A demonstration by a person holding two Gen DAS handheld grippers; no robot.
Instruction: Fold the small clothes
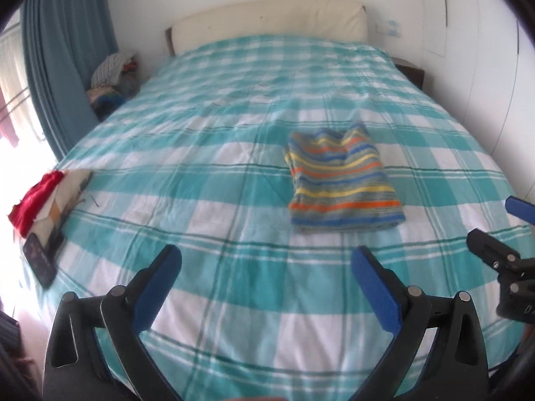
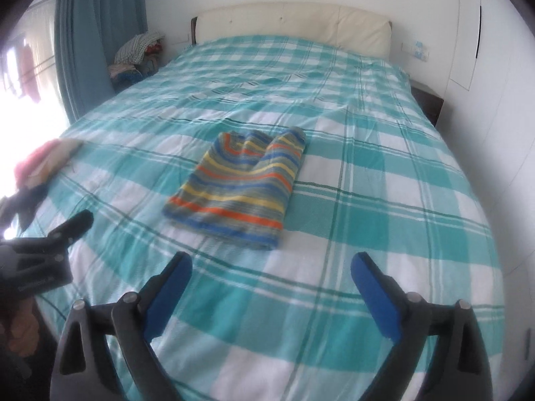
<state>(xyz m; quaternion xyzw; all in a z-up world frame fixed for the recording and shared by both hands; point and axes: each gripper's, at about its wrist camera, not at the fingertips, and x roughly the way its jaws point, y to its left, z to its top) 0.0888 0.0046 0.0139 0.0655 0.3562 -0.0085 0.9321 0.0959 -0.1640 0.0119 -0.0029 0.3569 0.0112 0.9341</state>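
A small striped garment (image 1: 341,180), with orange, yellow, blue and grey bands, lies folded into a rectangle on the teal checked bed cover (image 1: 207,153). It also shows in the right wrist view (image 2: 240,187). My left gripper (image 1: 267,257) is open and empty, above the cover, short of the garment and a little to its left. My right gripper (image 2: 271,264) is open and empty, just short of the garment's near edge. The right gripper shows at the right edge of the left wrist view (image 1: 495,230).
A red cloth with a patterned piece (image 1: 43,197) and a dark phone (image 1: 40,260) lie at the bed's left edge. A pile of clothes (image 1: 113,80) sits beside the blue curtain (image 1: 63,60). A cream headboard (image 1: 271,23) and white walls bound the far side.
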